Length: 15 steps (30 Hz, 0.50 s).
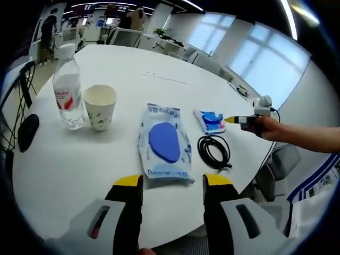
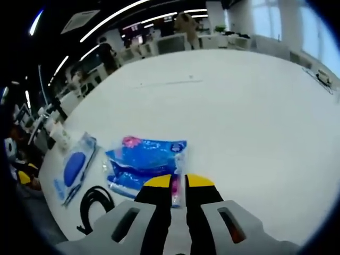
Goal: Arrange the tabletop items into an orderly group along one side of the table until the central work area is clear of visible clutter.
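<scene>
We find the task well advanced, in our judgement. In the left gripper view, the left hand-held gripper (image 1: pixel 172 186) hovers at the near edge of the white worktop (image 1: pixel 159 58), its yellow-tipped jaws spread apart and holding nothing.

Just beyond those jaws lies the wet-wipe pack (image 1: pixel 164 146), flat, with its blue oval lid upward. To its right a coiled black cable (image 1: pixel 214 150) rests close to the worktop's near-right edge. Slightly farther and right of the pack lies the small blue packet (image 1: pixel 211 121). The right hand-held gripper (image 1: pixel 240 121) meets that packet from the right, carried by a person's hand (image 1: pixel 270 127).

In the right gripper view, the right hand-held gripper (image 2: pixel 179 183) has its jaws drawn nearly together over the near edge of the small blue packet (image 2: pixel 144 162); we judge it pinched. The coiled black cable (image 2: pixel 95 204) and the wet-wipe pack (image 2: pixel 74 167) lie to the left.

Farther left in the left gripper view stand a paper cup (image 1: pixel 100 106) and a water bottle (image 1: pixel 68 87), upright and just beside each other.

All five items sit in a loose row along the near side; the far and central worktop appears bare apart from a faint thin mark we cannot identify. Remaining, as we judge: settling the packet and tightening the spacing.
</scene>
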Tool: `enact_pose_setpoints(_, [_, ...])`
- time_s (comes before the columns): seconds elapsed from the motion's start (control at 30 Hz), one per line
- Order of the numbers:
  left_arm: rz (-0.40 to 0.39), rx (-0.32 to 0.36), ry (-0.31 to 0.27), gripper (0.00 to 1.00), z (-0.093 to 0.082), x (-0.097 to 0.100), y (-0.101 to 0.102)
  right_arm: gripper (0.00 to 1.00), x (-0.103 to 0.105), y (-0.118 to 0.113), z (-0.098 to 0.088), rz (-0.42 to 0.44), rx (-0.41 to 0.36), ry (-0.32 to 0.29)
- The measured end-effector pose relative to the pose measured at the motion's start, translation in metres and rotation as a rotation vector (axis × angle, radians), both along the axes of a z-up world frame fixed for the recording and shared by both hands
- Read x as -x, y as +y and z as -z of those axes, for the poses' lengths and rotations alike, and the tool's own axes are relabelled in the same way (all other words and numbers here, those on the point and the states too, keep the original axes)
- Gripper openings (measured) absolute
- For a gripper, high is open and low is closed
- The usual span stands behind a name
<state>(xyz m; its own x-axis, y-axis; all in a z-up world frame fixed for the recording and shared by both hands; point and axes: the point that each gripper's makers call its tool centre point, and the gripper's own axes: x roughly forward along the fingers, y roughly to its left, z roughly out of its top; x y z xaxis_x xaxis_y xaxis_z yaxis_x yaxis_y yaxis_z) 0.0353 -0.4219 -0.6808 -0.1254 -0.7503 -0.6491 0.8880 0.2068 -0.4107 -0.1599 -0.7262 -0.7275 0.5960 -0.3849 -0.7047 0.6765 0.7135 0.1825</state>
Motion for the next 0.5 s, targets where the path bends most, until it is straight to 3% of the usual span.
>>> enact_pose_setpoints(0.3, [0.000, -0.004, 0.029, 0.43, 0.006, 0.009, -0.012, 0.06, -0.027, 0.005, -0.007, -0.066, 0.013, -0.011])
enact_pose_setpoints(0.5, [-0.049, -0.026, 0.077, 0.41, 0.017, 0.018, -0.012, 0.07, -0.048, 0.011, -0.011, -0.112, 0.019, -0.019])
